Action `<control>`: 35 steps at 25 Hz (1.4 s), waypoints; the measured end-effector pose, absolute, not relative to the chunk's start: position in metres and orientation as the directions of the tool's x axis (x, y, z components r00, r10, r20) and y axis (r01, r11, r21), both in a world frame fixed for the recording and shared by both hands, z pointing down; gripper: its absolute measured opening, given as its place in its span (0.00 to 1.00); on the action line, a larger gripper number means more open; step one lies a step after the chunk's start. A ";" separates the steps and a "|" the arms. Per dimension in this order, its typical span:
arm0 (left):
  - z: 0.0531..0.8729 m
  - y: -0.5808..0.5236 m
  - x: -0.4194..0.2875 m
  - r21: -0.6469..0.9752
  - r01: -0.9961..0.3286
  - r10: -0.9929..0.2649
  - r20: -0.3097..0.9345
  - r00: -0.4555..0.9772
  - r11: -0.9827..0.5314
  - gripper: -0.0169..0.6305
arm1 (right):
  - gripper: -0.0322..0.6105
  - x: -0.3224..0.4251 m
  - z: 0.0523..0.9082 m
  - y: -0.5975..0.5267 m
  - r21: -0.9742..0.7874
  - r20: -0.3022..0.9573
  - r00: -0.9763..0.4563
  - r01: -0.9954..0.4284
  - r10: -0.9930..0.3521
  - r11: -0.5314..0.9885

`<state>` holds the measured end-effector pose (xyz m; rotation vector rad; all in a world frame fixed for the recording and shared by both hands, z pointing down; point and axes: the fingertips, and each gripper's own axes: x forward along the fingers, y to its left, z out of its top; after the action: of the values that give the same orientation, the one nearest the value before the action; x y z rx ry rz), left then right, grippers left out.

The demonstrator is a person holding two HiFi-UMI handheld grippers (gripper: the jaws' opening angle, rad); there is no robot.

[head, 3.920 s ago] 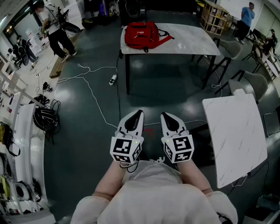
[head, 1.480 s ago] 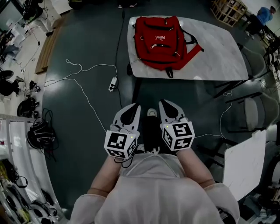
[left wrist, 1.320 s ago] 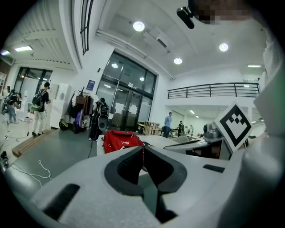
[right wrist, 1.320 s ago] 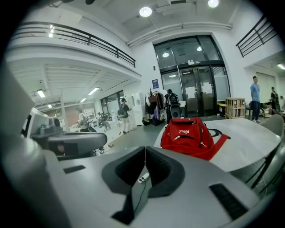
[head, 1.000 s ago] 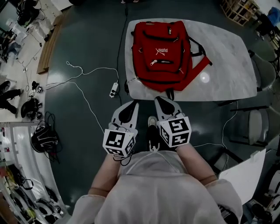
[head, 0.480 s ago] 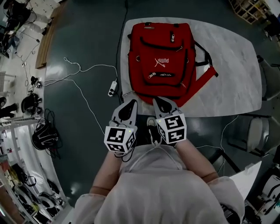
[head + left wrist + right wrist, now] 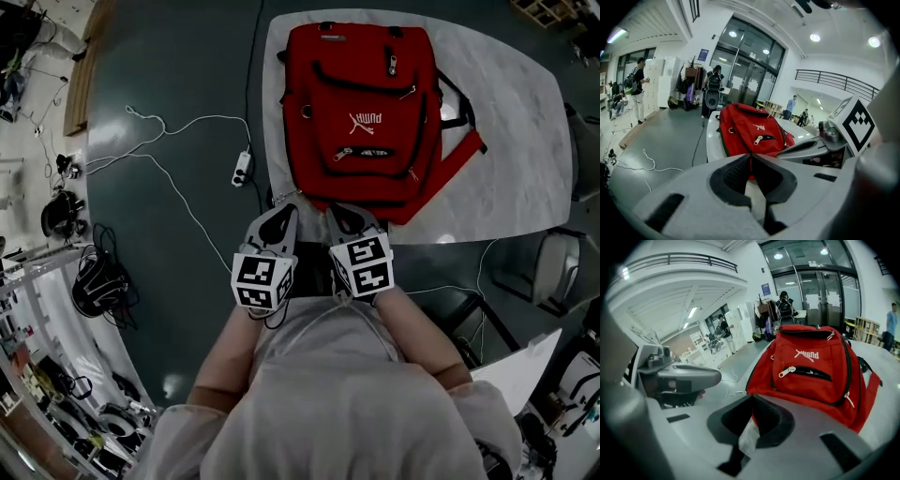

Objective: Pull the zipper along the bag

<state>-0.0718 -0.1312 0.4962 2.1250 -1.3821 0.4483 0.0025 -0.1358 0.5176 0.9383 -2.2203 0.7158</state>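
A red backpack (image 7: 366, 122) lies flat on a white marble table (image 7: 506, 187), front side up, straps trailing to the right. Its front pocket zipper pull (image 7: 343, 154) shows silver, as it does in the right gripper view (image 7: 787, 371) and the left gripper view (image 7: 758, 139). My left gripper (image 7: 286, 208) is shut and empty, just short of the bag's near left corner. My right gripper (image 7: 339, 208) is shut beside it, tips at the bag's near edge. Neither touches the bag (image 7: 750, 131) (image 7: 811, 371). The left gripper's tips (image 7: 751, 154) and the right gripper's tips (image 7: 752, 397) meet.
A power strip (image 7: 242, 169) and white cables (image 7: 159, 141) lie on the dark floor left of the table. A bundle of gear (image 7: 94, 281) sits at the far left. A chair (image 7: 553, 272) stands right of the table. People stand in the distance.
The table and bag have come closer and now fill the upper view. Both grippers have moved forward and down to the bag's near edge, still shut.
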 end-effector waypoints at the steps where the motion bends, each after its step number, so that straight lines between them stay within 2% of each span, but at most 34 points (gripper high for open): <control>1: 0.501 -0.133 -0.075 0.271 -0.905 -0.707 0.565 0.426 -0.329 0.06 | 0.09 0.000 0.523 -0.135 -0.242 0.723 -0.547 -0.773 -0.423 0.586; 12: 0.559 -0.143 -0.106 0.274 -0.880 -0.599 0.651 0.467 -0.388 0.06 | 0.09 -0.013 0.584 -0.143 -0.230 0.828 -0.426 -0.851 -0.365 0.472; 19: 0.587 -0.143 -0.105 0.271 -0.846 -0.481 0.725 0.494 -0.460 0.06 | 0.09 -0.013 0.599 -0.151 -0.231 0.846 -0.413 -0.854 -0.337 0.466; 20: 0.588 -0.143 -0.102 0.273 -0.833 -0.460 0.730 0.505 -0.481 0.07 | 0.09 -0.013 0.599 -0.150 -0.230 0.850 -0.411 -0.852 -0.328 0.471; 22: 0.591 -0.141 -0.093 0.271 -0.803 -0.419 0.740 0.526 -0.531 0.21 | 0.09 -0.014 0.599 -0.150 -0.227 0.857 -0.408 -0.848 -0.315 0.480; 23: 0.594 -0.140 -0.089 0.265 -0.788 -0.399 0.746 0.533 -0.556 0.22 | 0.09 -0.015 0.599 -0.151 -0.225 0.860 -0.406 -0.846 -0.310 0.483; 30: 0.606 -0.142 -0.072 0.084 -0.657 -0.319 0.824 0.468 -0.749 0.22 | 0.09 -0.017 0.599 -0.152 -0.259 0.848 -0.438 -0.834 -0.299 0.486; 33: 0.611 -0.140 -0.067 0.045 -0.625 -0.299 0.850 0.434 -0.779 0.22 | 0.09 -0.016 0.599 -0.149 -0.273 0.847 -0.444 -0.835 -0.293 0.478; 35: 0.613 -0.138 -0.064 0.065 -0.634 -0.288 0.851 0.438 -0.771 0.17 | 0.09 -0.016 0.600 -0.149 -0.265 0.848 -0.441 -0.833 -0.293 0.486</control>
<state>-0.0644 -0.1385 0.6127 2.3199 -0.7835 1.2653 -0.0158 -0.1489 0.5998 0.9296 -1.9698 0.8988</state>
